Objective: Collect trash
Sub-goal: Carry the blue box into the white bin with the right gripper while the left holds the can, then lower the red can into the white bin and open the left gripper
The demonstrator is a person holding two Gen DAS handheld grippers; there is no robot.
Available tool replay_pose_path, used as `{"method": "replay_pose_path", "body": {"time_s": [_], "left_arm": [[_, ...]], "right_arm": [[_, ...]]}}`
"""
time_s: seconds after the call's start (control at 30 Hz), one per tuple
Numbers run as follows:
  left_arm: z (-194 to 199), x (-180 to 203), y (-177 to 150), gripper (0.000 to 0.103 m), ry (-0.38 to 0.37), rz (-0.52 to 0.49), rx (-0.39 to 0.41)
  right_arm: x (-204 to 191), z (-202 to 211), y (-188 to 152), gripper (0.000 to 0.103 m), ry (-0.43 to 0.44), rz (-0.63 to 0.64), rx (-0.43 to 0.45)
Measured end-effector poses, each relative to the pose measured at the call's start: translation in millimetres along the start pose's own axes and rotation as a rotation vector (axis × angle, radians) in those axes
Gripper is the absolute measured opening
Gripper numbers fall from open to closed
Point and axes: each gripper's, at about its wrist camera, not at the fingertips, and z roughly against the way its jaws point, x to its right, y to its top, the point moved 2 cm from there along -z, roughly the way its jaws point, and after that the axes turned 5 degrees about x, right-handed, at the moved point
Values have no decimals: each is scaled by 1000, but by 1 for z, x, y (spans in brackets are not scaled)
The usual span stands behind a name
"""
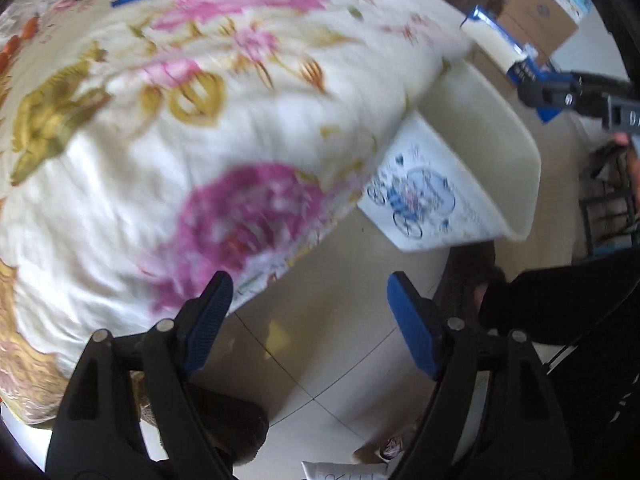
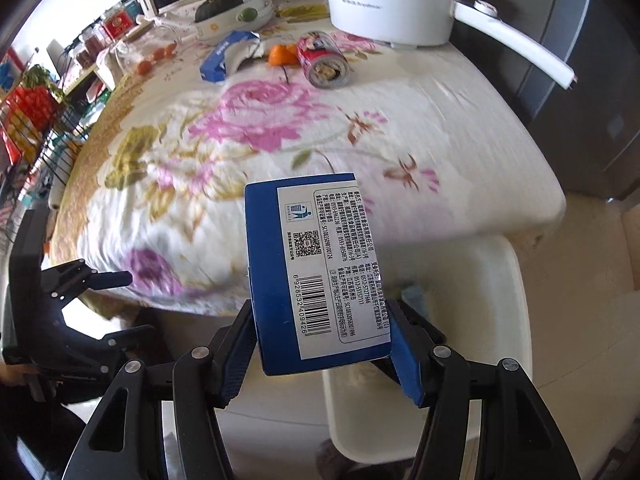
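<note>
My right hand-held gripper [image 2: 322,354] pinches a blue carton [image 2: 304,268] above the white bin [image 2: 516,320]; my left hand-held gripper [image 1: 310,320] is spread, empty.

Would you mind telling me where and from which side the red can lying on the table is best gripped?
Grip the red can across the middle of its round body, coming from above. It lies on its side, open end toward the right wrist camera, so its curved flanks are free. The orange piece sits close on its left, so a finger there must slip in carefully. The left gripper is open and empty, so probably suited.
</note>
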Motion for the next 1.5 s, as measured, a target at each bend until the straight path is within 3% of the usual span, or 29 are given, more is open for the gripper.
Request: {"method": "replay_pose_path", "body": {"time_s": [0.3,0.5,0.73,0.83,1.03,1.3,1.5], "left_arm": [[-45,39,-42,80,-47,-114,-89],[-59,50,-50,80,-47,-163,-120],[-49,54,-35,80,-43,-171,-62],[-43,54,-25,82,-37,-167,-33],[-36,53,-16,91,-32,-139,10],[-75,52,-65,91,-24,-80,-127],[-114,81,-138,91,-44,-166,-243]], "right_arm": [[29,-2,-37,63,-32,-15,-52],[34,-11,-41,63,-71,-21,-61],[55,-21,-24,64,-98,-92,-50],[61,-20,-21,84,-93,-134,-48],[65,-15,-23,84,-88,-165,-58],[44,-13,-34,84,-74,-111,-76],[23,9,-57,84,-82,-40,-51]]}}
